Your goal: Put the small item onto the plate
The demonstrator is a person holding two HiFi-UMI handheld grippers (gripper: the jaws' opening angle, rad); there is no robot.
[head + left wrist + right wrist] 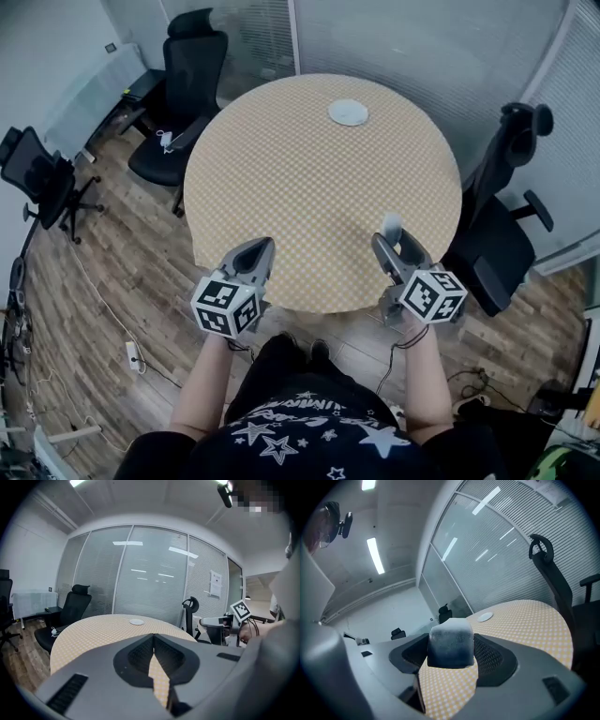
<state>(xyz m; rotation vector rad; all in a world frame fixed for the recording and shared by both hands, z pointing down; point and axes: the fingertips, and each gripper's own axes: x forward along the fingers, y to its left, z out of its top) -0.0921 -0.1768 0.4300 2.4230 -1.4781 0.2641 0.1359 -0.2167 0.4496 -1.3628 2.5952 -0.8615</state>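
Observation:
A small pale blue-grey block [451, 644] sits clamped between the jaws of my right gripper [451, 654], held above the near right edge of the round table; in the head view the block [391, 225] pokes out ahead of that gripper [393, 240]. The white plate [348, 112] lies at the far side of the table, and shows small in both gripper views [137, 621] [485, 617]. My left gripper [259, 253] hovers at the near left edge with its jaws shut and nothing between them [153, 654].
The round table [281, 178] wears a yellow checked cloth. Black office chairs stand at the far left [183, 89] and at the right [502, 202]. Another chair [42, 178] and cables lie on the wooden floor to the left. Glass walls with blinds run behind.

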